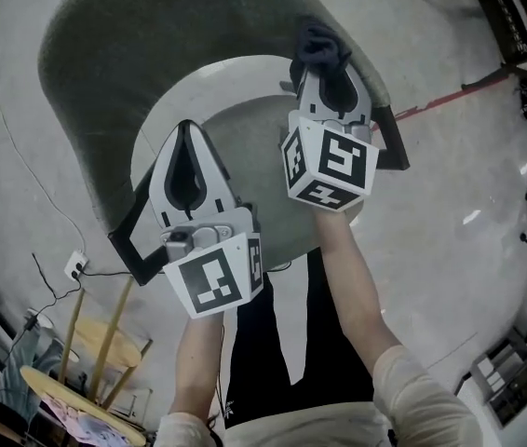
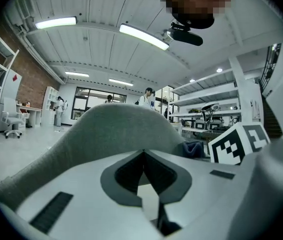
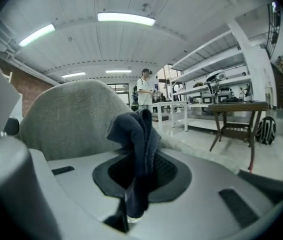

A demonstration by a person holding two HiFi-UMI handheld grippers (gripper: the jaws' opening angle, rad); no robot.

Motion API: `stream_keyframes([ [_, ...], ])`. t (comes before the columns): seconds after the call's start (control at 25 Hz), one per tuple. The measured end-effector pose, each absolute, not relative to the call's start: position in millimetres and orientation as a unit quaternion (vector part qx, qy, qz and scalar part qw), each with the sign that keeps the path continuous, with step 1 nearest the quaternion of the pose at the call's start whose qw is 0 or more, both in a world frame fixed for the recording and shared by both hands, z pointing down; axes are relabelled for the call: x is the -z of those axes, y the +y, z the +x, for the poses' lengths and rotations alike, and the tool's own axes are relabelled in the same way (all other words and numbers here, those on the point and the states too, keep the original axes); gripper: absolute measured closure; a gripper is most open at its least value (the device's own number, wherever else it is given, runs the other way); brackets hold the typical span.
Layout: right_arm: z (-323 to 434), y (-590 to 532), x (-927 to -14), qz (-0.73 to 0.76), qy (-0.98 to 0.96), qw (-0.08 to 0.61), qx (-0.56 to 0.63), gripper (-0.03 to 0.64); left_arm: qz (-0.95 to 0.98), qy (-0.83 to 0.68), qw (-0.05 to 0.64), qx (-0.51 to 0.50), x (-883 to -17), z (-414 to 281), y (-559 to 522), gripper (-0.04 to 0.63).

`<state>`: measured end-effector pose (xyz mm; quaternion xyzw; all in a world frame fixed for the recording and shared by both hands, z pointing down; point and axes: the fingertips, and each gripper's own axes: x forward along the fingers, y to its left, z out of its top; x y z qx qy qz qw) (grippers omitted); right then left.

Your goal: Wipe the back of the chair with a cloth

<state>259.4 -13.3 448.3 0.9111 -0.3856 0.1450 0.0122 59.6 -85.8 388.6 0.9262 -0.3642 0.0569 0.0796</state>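
The chair has a grey fabric back (image 1: 152, 35) curving round a white seat (image 1: 245, 77). My right gripper (image 1: 323, 56) is over the seat's right side, close to the back's inner face, shut on a dark blue cloth (image 1: 320, 40). In the right gripper view the cloth (image 3: 137, 131) sticks up bunched from the right gripper (image 3: 139, 156), with the chair back (image 3: 66, 116) just behind it to the left. My left gripper (image 1: 187, 128) hovers over the seat's left side, shut on nothing. The left gripper (image 2: 142, 153) faces the chair back (image 2: 116, 126), and the cloth (image 2: 194, 148) shows at its right.
Black armrests (image 1: 133, 240) (image 1: 392, 149) flank the seat. A wooden stool (image 1: 96, 343) stands at lower left, with a floor socket and cable (image 1: 75, 265). A dark chair (image 1: 506, 17) is at upper right. A brown table (image 3: 236, 114) and a standing person (image 3: 144, 91) are beyond.
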Motion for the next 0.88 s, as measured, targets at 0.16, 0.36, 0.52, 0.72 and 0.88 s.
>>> stream_keyframes([
  [0.16,263,17,-455,0.928,-0.341,0.009,-0.15,0.56,0.933,-0.346,0.079,-0.059,-392,62,-75,0.578],
  [0.36,260,43,-460,0.938,-0.308,0.003,-0.162,0.56,0.937,-0.334,0.083,-0.058,-394,60,-64,0.58],
  [0.52,258,56,-461,0.942,-0.29,0.004,-0.171,0.56,0.938,-0.332,0.087,-0.054,-392,60,-56,0.578],
  [0.72,257,69,-465,0.945,-0.271,0.001,-0.183,0.56,0.936,-0.337,0.09,-0.05,-388,55,-52,0.58],
  [0.88,256,74,-469,0.945,-0.265,0.002,-0.194,0.56,0.932,-0.349,0.087,-0.051,-385,44,-54,0.578],
])
